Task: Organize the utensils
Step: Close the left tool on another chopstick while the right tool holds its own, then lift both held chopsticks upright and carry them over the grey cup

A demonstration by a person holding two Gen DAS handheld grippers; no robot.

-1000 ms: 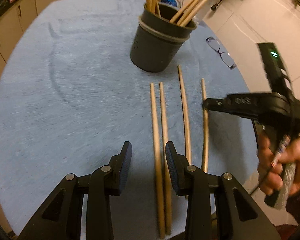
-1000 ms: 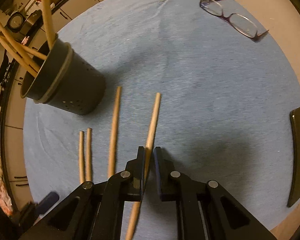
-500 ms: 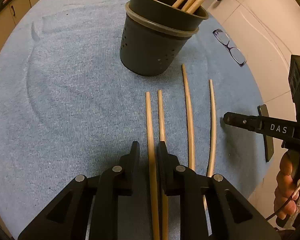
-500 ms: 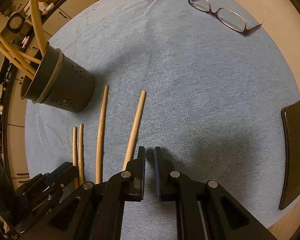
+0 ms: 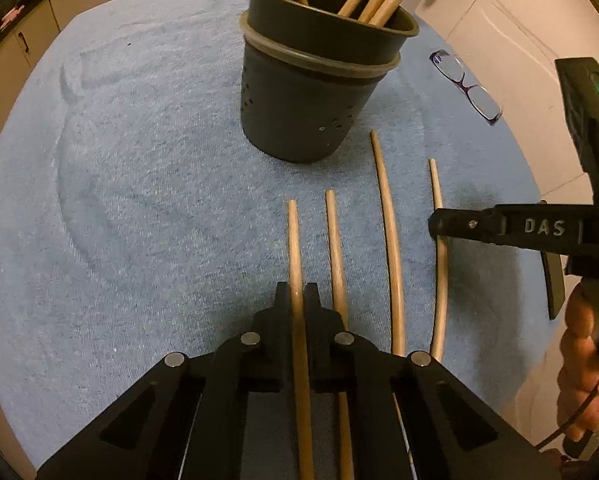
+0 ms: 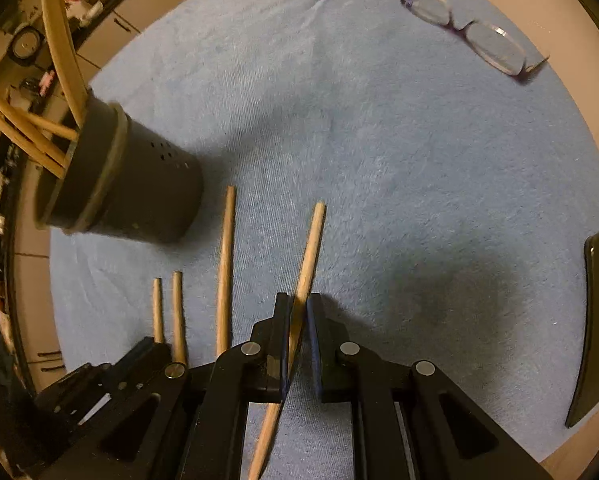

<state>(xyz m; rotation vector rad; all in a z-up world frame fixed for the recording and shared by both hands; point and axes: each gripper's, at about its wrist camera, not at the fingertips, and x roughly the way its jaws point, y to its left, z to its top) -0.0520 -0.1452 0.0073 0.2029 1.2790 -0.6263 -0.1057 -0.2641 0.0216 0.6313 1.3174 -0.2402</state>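
Blue towelling covers the table, where four wooden chopsticks lie before a dark utensil holder. Left gripper pinches the leftmost chopstick; right gripper clamps the rightmost chopstick.

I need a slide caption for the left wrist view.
Left gripper closed on one of four chopsticks lying on a blue towel, near a dark holder of sticks.

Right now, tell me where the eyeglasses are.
The eyeglasses lie on the blue cloth at the far right in both views, beyond the four loose chopsticks and to the right of the dark holder.
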